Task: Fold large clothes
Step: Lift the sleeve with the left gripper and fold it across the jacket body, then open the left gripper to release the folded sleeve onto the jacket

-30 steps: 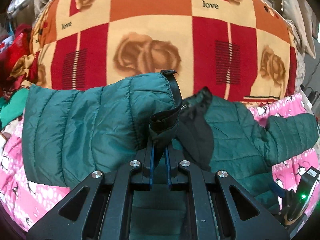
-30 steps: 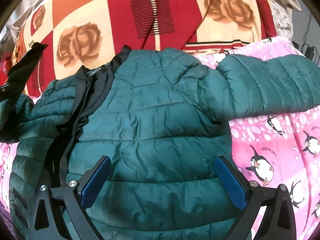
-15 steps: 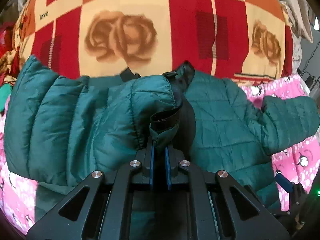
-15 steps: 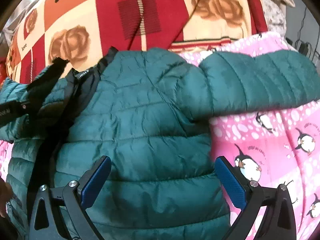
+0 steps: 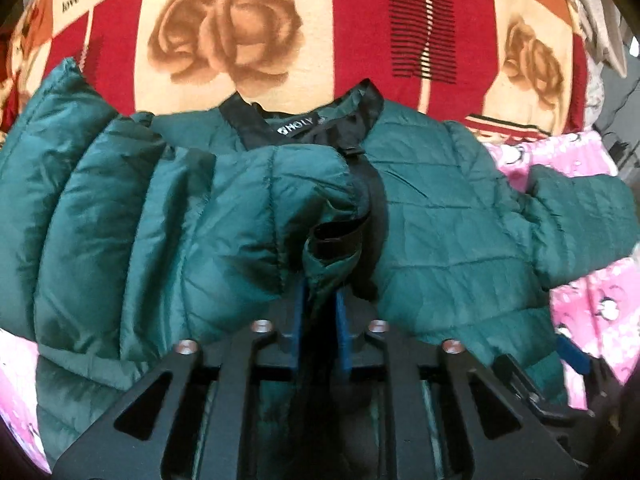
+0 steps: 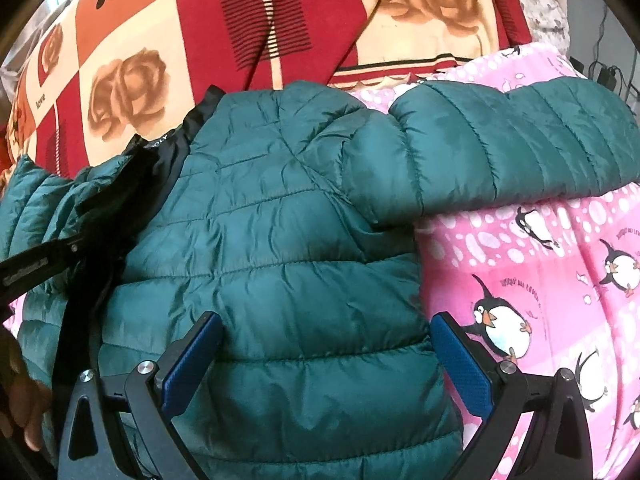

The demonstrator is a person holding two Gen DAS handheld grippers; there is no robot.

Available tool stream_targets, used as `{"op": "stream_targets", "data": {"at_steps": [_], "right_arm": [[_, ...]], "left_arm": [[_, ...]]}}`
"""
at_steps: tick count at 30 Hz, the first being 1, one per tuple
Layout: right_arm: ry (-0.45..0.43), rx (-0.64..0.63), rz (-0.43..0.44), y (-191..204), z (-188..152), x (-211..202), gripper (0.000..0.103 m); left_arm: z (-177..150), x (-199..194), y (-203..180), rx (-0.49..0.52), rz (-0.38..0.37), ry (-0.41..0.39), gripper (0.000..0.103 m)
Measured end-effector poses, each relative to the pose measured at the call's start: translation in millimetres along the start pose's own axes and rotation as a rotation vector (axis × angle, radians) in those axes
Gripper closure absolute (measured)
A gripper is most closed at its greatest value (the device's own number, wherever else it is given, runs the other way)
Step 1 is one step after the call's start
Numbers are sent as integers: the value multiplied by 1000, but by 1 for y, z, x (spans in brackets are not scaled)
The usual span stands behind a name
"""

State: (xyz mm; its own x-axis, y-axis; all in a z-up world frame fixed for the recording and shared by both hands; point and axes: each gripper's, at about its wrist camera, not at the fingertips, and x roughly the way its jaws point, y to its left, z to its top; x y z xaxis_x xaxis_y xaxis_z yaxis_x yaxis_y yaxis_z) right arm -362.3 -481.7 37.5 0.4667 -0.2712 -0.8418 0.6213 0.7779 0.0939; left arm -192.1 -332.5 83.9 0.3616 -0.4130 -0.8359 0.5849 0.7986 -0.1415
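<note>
Surroundings: beyond both claws lies a red/cream/orange blanket w/ brown rose prints and "love" text. Under and to the right of the right claw is a pink penguin-print sheet. A dim clutter of fabric sits at the far right edge past the blanket, too blurred to identify. Nothing stands between either claw and the garment.

View differences:
- Left wrist view: shows the black collar w/ a white brand label, directly ahead of the left claw. The right claw's blue pad appears at the lower right edge.
- Right wrist view: shows the full right sleeve stretched out to the right, on the sheet, plus the quilted back panel just ahead. The left claw's black body enters at the left edge; part of a hand shows at lower left.

Task item: green quilted puffer jacket, shiny, w/ black lining and black edge trim. It lies on the sheet, collar end touching the blanket. The left portion is folded over toward the centre.

Claw states:
- Left claw: jaws have just been opening; narrow gap, a bunched fold of green fabric + black trim sits between the pads. Whether the pads press on it: cannot tell.
- Right claw: jaws wide apart, over the jacket's lower back, gripping nothing.
</note>
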Motion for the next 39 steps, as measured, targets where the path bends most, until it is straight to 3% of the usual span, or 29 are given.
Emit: {"op": "stream_targets", "data": {"at_steps": [3,6,11,21,29,39], "right_arm": [[2,0,-3,2,-1,-2,0],[2,0,-2,4,-1,-6,0],[-7,8,4,9,3,-13,0],[19,29,12,16,1,-23,0],[23,5,92,36,-14,-43,0],[8,-100,130,79,0,-31,0]], "left_arm": [[-3,-14,6,-27,-76,-2,53],[-6,-41,13,-9,-33,-73,41],[-5,-75,40,3,18,-134,41],[-9,-124,125,-59,229,-256,40],[-16,-112,159,-149,266,-235,39],[-18,-99,163,-151,283,-218,36]]}}
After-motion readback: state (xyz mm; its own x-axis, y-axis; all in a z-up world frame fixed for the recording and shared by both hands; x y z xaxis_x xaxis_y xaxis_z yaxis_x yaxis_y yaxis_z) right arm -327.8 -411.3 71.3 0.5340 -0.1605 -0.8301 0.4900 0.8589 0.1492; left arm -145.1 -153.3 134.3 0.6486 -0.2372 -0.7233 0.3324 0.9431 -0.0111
